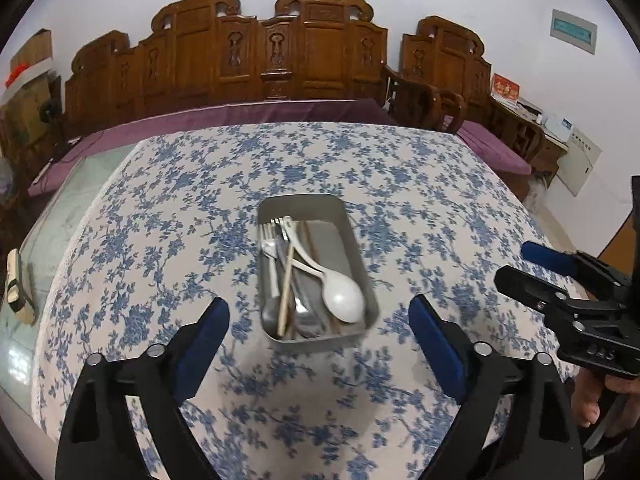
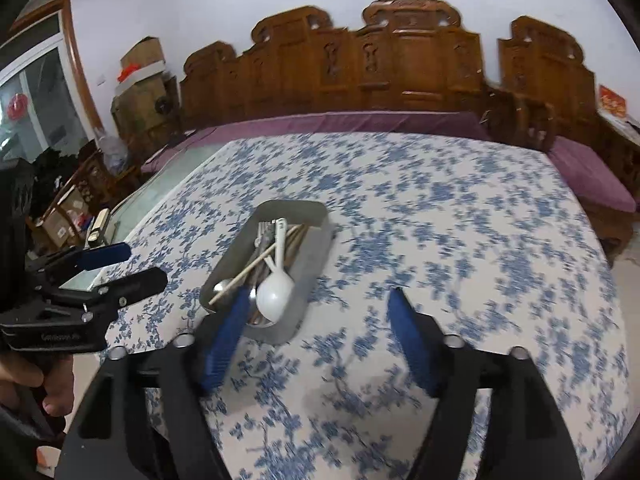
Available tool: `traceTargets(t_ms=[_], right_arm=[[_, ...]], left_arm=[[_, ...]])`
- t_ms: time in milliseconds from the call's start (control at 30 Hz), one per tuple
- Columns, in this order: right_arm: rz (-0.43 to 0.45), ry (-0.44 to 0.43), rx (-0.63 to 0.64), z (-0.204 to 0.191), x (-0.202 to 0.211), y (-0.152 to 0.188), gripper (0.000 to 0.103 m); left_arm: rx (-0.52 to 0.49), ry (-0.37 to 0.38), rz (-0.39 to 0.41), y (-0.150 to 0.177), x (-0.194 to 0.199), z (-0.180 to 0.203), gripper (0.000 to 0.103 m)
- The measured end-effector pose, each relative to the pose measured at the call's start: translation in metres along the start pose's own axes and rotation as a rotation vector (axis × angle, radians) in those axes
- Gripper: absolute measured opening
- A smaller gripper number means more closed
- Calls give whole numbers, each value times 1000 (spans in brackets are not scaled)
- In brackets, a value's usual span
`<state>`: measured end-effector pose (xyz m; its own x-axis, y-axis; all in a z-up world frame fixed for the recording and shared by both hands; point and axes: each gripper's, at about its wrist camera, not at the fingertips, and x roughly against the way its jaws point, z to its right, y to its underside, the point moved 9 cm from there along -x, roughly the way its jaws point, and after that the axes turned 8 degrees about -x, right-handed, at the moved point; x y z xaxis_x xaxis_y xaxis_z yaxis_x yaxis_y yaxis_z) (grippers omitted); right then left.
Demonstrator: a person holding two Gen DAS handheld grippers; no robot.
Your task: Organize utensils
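A grey metal tray (image 1: 354, 242) (image 2: 316, 250) rests on the blue-flowered tablecloth (image 1: 160, 240). Inside it lie a white plastic spoon (image 1: 343, 300) (image 2: 274, 295), pale chopsticks (image 1: 286, 292) (image 2: 246, 275), forks (image 1: 272, 236) and other metal cutlery. My left gripper (image 1: 319, 303) hovers on the near side of the tray, open, with nothing between its blue pads. My right gripper (image 2: 319, 293) is open and empty too, its left pad overlapping the tray's near corner in its own view. Each gripper also shows in the other's view: the right gripper (image 1: 516, 266), the left gripper (image 2: 142, 264).
A carved wooden bench (image 1: 280, 60) with a purple cushion (image 1: 240, 114) runs behind the table. Bare glass tabletop (image 1: 60, 220) lies left of the cloth, with a small pale block (image 1: 16, 284) near its edge. A person's hand (image 1: 588, 404) holds the right gripper's handle.
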<state>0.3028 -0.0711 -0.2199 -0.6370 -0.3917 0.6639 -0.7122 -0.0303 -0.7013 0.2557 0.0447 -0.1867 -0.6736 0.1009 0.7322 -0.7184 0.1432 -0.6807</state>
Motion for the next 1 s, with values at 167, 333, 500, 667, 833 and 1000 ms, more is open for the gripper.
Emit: traceTargets(t_ms=[167,333,500,667,833,1000], right_arm=[[54,37,-18,16,34,6,100],[84,77,-35,29,61,14,100],[132,88,-48,33,90,13,100],[201,84,-42,26,127,2,100],[268,77,-22,13,161,-10,100],[331,70,-8,0,193,-20,100]], left_arm=[[-23,-7,22,4,15,27,94],[-24,-23,44,7,30,42,95],[-34,-53,80,2,55,50,95],[-22,-74,128,-12,91,53,95],[-18,-71,179,-22,121,57,95],[-16,-79,242,-32,155,61,95]])
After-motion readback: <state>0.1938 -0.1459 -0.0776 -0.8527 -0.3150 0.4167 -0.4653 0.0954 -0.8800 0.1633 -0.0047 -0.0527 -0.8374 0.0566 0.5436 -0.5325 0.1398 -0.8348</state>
